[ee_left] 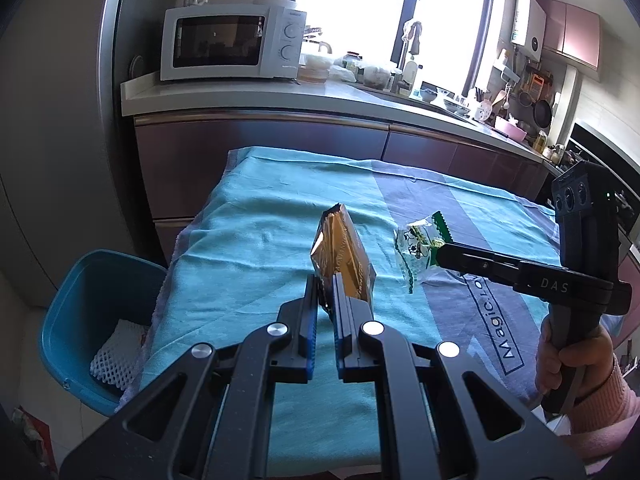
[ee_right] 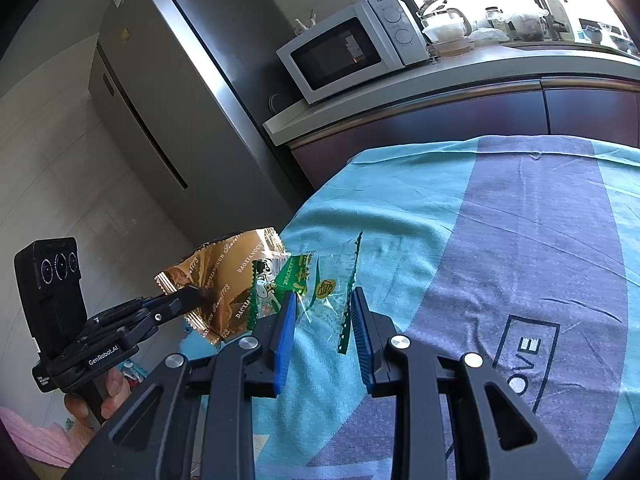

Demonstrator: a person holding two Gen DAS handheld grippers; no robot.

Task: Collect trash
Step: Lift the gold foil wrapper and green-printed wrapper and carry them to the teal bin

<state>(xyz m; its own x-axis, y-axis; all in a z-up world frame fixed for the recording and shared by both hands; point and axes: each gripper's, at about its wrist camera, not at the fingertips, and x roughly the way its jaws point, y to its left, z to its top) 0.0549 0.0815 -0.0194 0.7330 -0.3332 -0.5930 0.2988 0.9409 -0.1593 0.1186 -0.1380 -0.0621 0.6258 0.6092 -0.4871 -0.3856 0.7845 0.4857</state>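
Observation:
My left gripper (ee_left: 325, 280) is shut on a gold foil wrapper (ee_left: 344, 252) and holds it upright above the blue cloth; the same wrapper (ee_right: 228, 280) and the left gripper (ee_right: 196, 294) show at the left of the right wrist view. My right gripper (ee_right: 324, 300) has a green and clear wrapper (ee_right: 316, 280) between its jaws, which stand a little apart around it. In the left wrist view the right gripper (ee_left: 440, 254) holds that wrapper (ee_left: 416, 252) off the cloth. A blue trash bin (ee_left: 92, 320) stands on the floor left of the table.
The table is covered by a turquoise and purple cloth (ee_left: 256, 240). White foam netting (ee_left: 116, 356) lies in the bin. A counter with a microwave (ee_left: 232, 42) runs behind the table, and a grey fridge (ee_right: 168, 92) stands at the left.

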